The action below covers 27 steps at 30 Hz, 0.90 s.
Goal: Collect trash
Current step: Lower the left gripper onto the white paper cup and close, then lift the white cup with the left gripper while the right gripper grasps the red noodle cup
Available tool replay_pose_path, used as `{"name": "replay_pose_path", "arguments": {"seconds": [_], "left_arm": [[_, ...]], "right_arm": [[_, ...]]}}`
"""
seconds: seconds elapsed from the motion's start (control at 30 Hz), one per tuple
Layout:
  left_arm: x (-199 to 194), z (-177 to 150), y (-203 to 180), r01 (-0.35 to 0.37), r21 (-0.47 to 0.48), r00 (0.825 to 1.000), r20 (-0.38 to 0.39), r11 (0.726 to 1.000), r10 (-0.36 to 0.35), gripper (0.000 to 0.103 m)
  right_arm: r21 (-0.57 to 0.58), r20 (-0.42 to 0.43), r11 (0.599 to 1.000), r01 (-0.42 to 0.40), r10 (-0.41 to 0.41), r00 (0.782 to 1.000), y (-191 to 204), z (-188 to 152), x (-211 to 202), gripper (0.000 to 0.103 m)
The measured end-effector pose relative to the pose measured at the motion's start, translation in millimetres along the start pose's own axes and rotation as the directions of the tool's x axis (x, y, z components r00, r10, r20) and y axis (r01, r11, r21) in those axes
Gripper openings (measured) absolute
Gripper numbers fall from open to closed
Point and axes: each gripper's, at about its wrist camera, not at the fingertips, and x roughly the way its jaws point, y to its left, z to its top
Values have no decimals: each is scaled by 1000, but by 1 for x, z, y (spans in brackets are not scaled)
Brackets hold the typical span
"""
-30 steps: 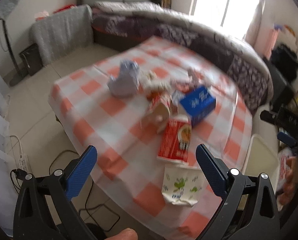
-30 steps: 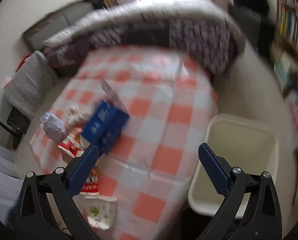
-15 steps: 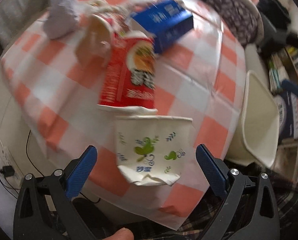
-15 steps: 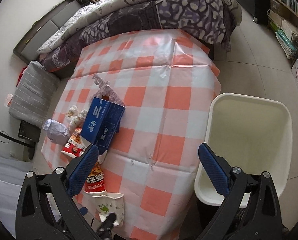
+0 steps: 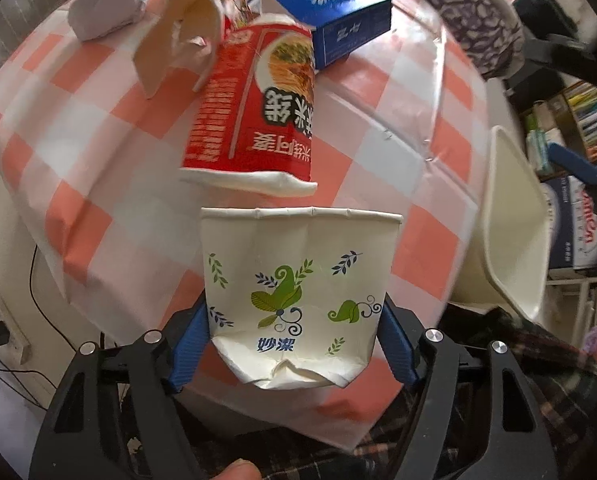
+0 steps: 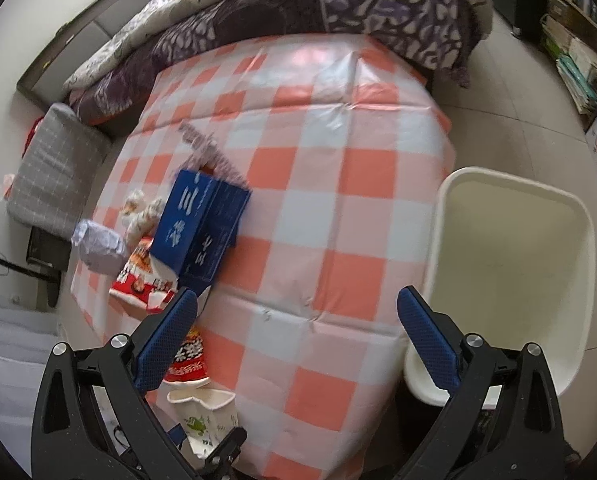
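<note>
A squashed white paper cup with green leaf print (image 5: 298, 300) lies at the near edge of the checked table. My left gripper (image 5: 294, 344) is shut on its base, a blue finger on each side. The cup also shows in the right wrist view (image 6: 204, 420). Beyond it lie a red noodle cup (image 5: 258, 108), a torn white-lined cup (image 5: 182, 28), a blue box (image 5: 334, 16) and a grey crumpled wad (image 5: 106, 4). My right gripper (image 6: 296, 340) is open and empty above the table, left of the white bin (image 6: 510, 264).
The red-and-white checked cloth (image 6: 338, 184) covers the table. A bed with a purple patterned quilt (image 6: 298, 12) lies behind it. Bookshelves (image 6: 570, 48) and a box stand right of the bin. Cables and a power strip (image 5: 2, 328) lie on the floor at left.
My left gripper moved forward and down to the paper cup and closed on its base. My right gripper stayed open and drifted slightly over the table.
</note>
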Motion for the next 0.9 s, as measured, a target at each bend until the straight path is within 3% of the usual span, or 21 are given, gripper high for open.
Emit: {"name": "replay_pose_path", "arguments": {"seconds": [0.2,0.33,0.53,0.67,0.77,0.87,0.9], "left_arm": [[-37,-23,22,37,-20,997,64,999,-35,72],[-66,-26,56,8,-117,990,143,993,9,73],[-95,-18,105,13,-292,968,244,956,61,73],[-106,-19,123,-10,-346,950,289,938,117,73],[-109,-19,132,-14,-354,947,294,935,126,73],[-107,-17,133,-15,-360,946,298,933,130,73],[-108,-17,135,-16,-361,944,301,932,133,73]], "right_arm": [[-29,-46,1000,12,-13,999,27,-13,23,96],[-67,-65,998,4,-8,998,50,-23,36,96],[-149,-99,989,-25,10,995,91,-43,62,96],[-138,-154,990,-27,5,988,108,-53,86,96],[-120,-169,992,-34,14,985,115,-58,97,95],[-147,-177,988,-47,21,984,126,-64,101,77],[-164,-185,985,-59,28,982,130,-66,102,58]]}}
